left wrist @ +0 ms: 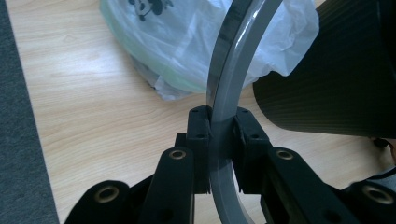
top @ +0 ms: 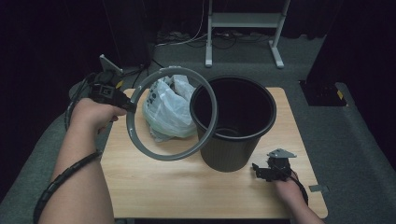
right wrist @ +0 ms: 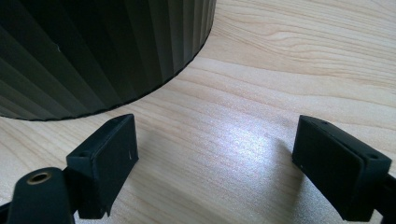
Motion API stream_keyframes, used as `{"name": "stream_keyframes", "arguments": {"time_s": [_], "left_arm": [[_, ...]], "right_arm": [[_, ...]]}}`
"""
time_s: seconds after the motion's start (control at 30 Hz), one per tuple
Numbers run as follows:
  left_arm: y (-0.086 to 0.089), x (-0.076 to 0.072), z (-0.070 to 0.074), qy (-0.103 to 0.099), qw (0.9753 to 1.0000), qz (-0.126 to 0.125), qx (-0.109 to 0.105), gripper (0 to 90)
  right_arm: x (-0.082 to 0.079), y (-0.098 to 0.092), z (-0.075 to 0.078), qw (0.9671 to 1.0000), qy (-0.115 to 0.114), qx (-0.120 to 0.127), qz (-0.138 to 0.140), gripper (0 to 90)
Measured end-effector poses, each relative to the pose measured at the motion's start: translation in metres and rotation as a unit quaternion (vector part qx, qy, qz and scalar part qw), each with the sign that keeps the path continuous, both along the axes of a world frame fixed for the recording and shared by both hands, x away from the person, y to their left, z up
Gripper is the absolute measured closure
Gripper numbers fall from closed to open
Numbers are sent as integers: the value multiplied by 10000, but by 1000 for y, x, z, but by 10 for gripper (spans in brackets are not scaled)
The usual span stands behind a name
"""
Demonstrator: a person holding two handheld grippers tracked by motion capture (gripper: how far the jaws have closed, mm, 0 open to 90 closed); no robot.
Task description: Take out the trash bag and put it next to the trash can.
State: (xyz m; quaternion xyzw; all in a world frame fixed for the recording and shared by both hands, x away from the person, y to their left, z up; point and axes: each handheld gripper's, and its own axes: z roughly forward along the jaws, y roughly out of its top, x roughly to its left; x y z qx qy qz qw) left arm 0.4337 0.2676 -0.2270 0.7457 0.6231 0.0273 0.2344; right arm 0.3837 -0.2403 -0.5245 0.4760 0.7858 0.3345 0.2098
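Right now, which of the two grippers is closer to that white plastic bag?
Left. The left gripper, clamping the grey ring, hangs just left of the white plastic bag. The right gripper rests on the table beyond the black bin, open.

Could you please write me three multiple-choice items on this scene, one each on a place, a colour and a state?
1. Where does the crumpled white plastic bag lie?
A. inside the bin
B. on the table beside the bin
C. on the floor

2. What colour is the plastic ring that the left gripper holds?
A. grey
B. red
C. yellow

3. How do the jaws of the right gripper stand?
A. shut on the bin
B. shut on the bag
C. open, holding nothing

Answers: 1 B, it rests on the light wooden table left of the ribbed black waste bin; 2 A, the band shows grey; 3 C, bare wood lies between them.
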Motion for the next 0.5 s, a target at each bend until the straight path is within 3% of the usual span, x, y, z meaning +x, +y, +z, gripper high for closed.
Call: {"name": "stream_keyframes", "arguments": {"time_s": [0.4, 0.5], "left_arm": [[-13, 4, 8, -91, 9999, 136, -22, 784], [-17, 6, 10, -86, 9999, 88, 62, 784]], "right_arm": [[0, 0, 0, 10000, 2, 1, 1, 140], [0, 0, 0, 10000, 0, 5, 3, 140]]}}
